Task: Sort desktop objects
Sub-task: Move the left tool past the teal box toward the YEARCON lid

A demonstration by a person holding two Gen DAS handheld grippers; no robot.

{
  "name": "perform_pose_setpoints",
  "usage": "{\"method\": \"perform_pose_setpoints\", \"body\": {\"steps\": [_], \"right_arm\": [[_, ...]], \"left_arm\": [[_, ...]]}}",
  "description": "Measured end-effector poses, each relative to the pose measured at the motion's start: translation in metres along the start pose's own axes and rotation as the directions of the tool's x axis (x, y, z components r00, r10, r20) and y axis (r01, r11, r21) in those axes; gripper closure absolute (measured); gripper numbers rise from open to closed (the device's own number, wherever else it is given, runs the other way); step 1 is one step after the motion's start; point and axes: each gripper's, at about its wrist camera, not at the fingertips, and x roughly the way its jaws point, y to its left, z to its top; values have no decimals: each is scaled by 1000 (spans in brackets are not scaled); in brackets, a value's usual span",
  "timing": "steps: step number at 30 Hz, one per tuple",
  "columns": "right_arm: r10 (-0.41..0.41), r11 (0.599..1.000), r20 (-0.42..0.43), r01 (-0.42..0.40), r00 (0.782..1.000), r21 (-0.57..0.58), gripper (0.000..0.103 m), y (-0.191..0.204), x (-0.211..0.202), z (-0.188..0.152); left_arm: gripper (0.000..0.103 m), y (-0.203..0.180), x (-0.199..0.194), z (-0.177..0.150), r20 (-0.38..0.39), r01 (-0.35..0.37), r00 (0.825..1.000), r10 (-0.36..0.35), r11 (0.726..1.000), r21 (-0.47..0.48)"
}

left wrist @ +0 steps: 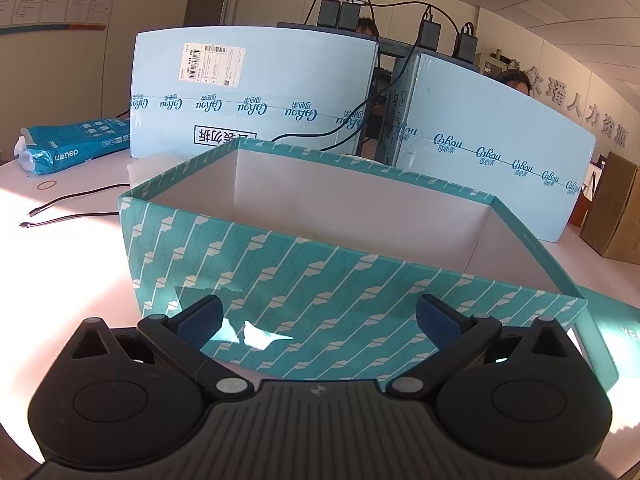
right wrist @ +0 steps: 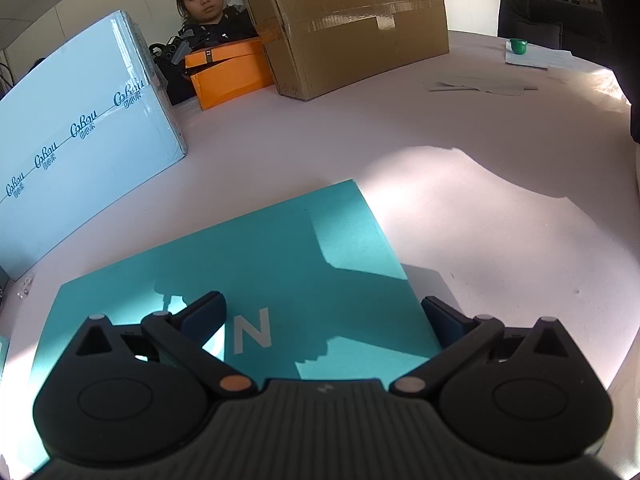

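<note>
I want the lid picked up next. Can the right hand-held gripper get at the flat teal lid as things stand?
Probably yes: the right hand-held gripper is open right over the teal lid, with nothing on it. Lying flat on the table, it may need an edge grasp.

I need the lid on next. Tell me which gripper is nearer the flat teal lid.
Right. The right gripper hovers open directly over the flat teal lid. The left gripper faces the open patterned box, with the lid only at its right edge.
</note>
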Motion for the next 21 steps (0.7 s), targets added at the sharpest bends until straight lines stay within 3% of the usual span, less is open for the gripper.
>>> {"method": "perform_pose_setpoints", "body": {"steps": [8,21], "right_arm": [[22,1000,1,-22,1000,-14,0,12,2,-4],[100,992,-8,-100,995,-75,0,30,-3,-18]], "left_arm": [[0,-17,12,-17,-58,21,998,-16,997,78],[0,-23,33,-17,-102,38,994,-33,998,42]]}}
